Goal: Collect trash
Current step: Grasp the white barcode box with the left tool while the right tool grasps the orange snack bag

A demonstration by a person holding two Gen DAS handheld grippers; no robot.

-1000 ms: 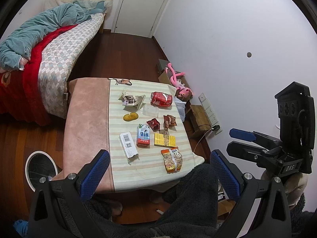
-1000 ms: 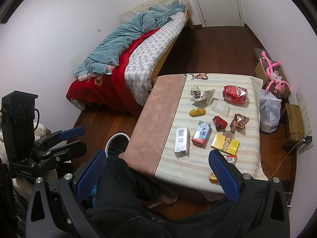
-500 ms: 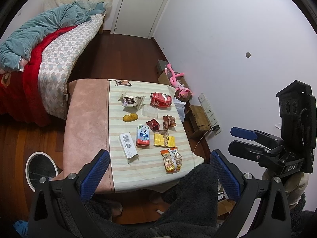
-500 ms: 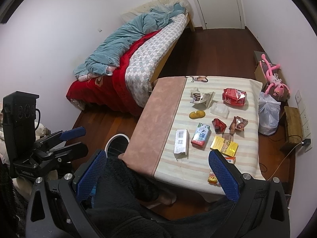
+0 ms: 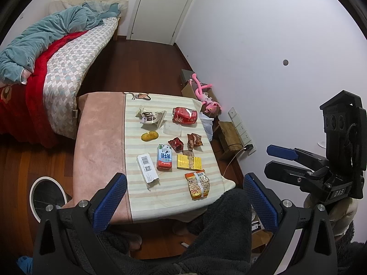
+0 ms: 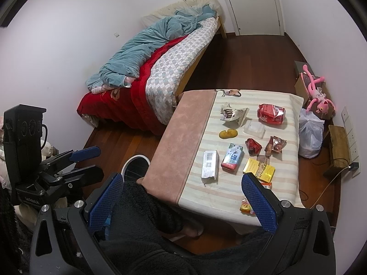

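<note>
Trash lies on the striped table (image 5: 135, 197): a crushed red can (image 5: 184, 115), a cookie wrapper (image 5: 151, 116), a clear plastic box (image 5: 172, 129), a milk carton (image 5: 164, 157), a white box (image 5: 147, 167), a yellow pack (image 5: 189, 162), a snack packet (image 5: 198, 184), two small crumpled wrappers (image 5: 183, 142). A round bin (image 5: 48, 197) stands on the floor left of the table. My left gripper (image 5: 183, 197) is open and empty, held high before the table's near edge. My right gripper (image 6: 181, 199) is open and empty too, also seen at the right (image 5: 275, 160).
A bed (image 5: 57, 68) with a red and teal quilt stands to the left. A pink plush toy (image 5: 204, 94), a white plastic bag (image 6: 310, 137) and a wooden stool (image 5: 230, 135) sit by the right wall. My dark fleece lap (image 5: 218, 229) is below.
Both grippers have drifted slightly back and up, so the table looks a little farther. Nothing on the table has moved; both grippers stay open.
</note>
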